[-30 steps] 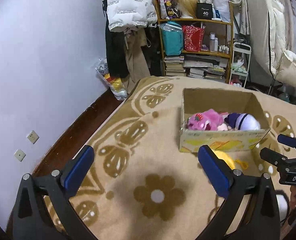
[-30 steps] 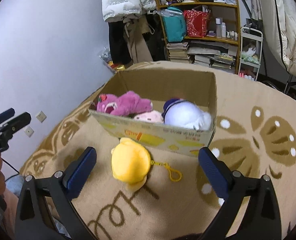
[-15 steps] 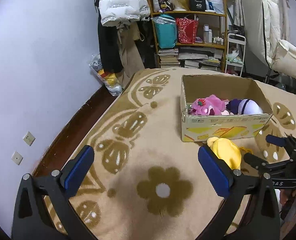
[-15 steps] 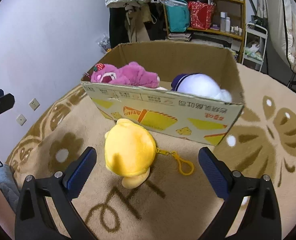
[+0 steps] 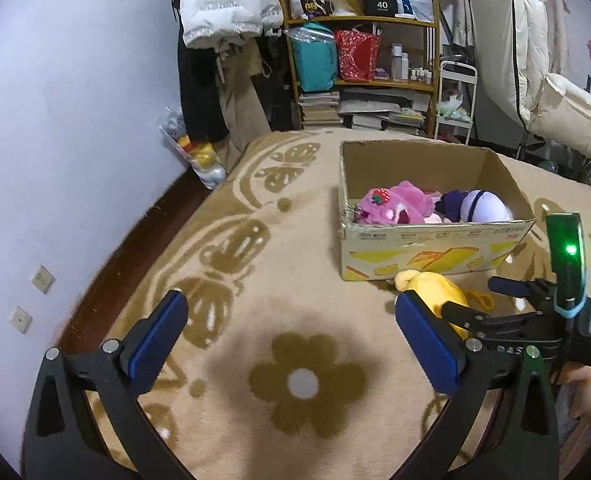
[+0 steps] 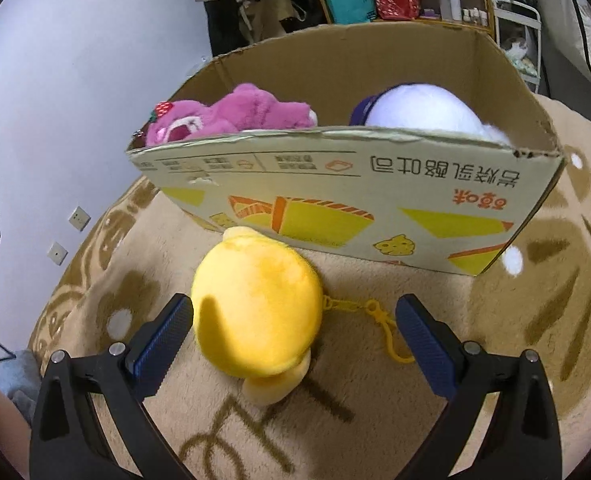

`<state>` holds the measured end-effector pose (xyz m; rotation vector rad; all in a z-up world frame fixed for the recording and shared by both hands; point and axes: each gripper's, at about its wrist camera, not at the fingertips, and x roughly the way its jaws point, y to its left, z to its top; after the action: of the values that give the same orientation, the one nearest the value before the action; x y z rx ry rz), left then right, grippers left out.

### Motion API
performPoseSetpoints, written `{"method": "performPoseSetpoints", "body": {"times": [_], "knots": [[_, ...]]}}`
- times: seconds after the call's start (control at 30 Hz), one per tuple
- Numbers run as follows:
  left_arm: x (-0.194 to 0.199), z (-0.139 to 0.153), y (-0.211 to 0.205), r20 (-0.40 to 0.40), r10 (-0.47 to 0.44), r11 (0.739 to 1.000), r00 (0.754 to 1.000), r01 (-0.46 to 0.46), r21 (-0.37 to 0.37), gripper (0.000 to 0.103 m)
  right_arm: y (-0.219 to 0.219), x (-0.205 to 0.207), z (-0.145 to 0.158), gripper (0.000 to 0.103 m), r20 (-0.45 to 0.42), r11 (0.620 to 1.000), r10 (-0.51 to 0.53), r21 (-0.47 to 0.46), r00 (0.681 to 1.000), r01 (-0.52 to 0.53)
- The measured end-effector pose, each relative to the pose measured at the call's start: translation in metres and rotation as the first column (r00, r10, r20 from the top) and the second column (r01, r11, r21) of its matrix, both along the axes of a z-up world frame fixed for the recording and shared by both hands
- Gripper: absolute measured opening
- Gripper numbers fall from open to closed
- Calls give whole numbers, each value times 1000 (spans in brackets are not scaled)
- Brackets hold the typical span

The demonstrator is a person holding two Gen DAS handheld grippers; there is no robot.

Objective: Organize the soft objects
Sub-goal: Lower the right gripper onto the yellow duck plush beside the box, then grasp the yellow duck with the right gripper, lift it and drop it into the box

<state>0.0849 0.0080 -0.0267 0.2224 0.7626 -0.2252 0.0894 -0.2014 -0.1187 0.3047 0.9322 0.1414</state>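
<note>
Covering the floor, a beige carpet (image 5: 255,280) with brown flower and butterfly motifs carries everything noted. Cardboard box (image 6: 355,200) sits open-topped on it, yellow graphics and printed characters on the near wall; inside lie a pink plush (image 6: 231,116) toward the left and a white-and-purple plush (image 6: 415,110) toward the right, both fully within the walls. Left gripper (image 5: 291,340): jaws spread wide, nothing between them, poised over bare carpet to the left of the box. Right gripper (image 6: 293,334): jaws wide apart, straddling the yellow plush (image 6: 255,304) without a firm hold; left pad looks just beside or touching the plush, cannot tell which, right pad well clear. Yellow plush rests on the carpet just in front of the box's near wall, outside it. Yellow clip chain (image 6: 371,320) trails from the plush toward the right pad.
</note>
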Motion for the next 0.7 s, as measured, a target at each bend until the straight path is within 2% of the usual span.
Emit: {"method": "performPoseSetpoints", "body": {"times": [0.27,0.4,0.43,0.47,0.5,0.57,0.67,0.7], "knots": [[5,-7,-4,-15,-3,1000,1000,3,-1,103,4,4,-4,103,-4,999,33,24,999,-33],[7,-7,-2,-18,-9,1000,1000,8,-20,103,16,8,-8,103,-28,998,68,-3,997,-68],[7,-7,-2,-18,-12,1000,1000,12,-25,103,16,9,-10,95,-41,998,69,-10,997,-70],[6,-7,-1,-17,-9,1000,1000,9,-28,103,19,10,-11,81,-51,996,82,-12,995,-83],[5,-7,-1,-16,-6,1000,1000,6,-30,103,21,10,-10,79,-53,995,103,-2,993,-103],[6,-7,0,-18,-4,999,1000,4,-36,103,29,8,-7,72,-43,991,119,-51,992,-121],[6,-7,1,-11,9,999,1000,-9,-31,103,30,1,2,46,-25,991,126,-52,992,-127],[6,-7,2,-9,14,999,1000,-14,-30,103,29,-2,7,45,-18,991,121,-56,992,-122]]}}
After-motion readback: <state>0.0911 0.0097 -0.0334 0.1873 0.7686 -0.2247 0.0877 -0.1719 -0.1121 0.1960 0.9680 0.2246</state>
